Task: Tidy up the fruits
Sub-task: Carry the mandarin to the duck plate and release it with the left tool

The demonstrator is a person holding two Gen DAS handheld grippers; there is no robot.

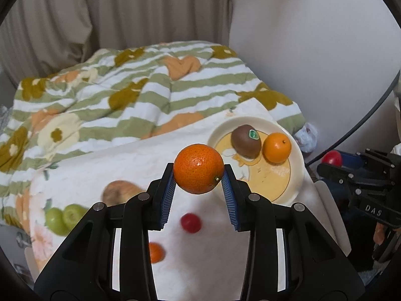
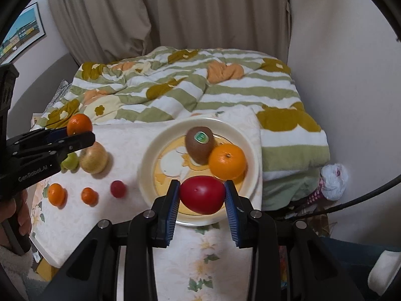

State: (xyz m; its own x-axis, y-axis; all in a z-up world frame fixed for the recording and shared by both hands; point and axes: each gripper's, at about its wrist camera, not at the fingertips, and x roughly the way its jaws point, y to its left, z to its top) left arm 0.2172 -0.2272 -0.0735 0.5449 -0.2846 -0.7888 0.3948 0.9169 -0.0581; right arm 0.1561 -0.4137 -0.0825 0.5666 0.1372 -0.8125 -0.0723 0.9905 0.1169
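Note:
My left gripper is shut on a mandarin orange and holds it above the white cloth, left of the cream plate. The plate holds a kiwi and an orange. My right gripper is shut on a red plum-like fruit over the plate's near rim. The kiwi and the orange lie just beyond it. The left gripper with its mandarin shows at the left of the right wrist view.
On the cloth lie an apple, a green fruit, two small oranges and a small red fruit. A striped floral quilt lies behind. Curtains and walls stand beyond.

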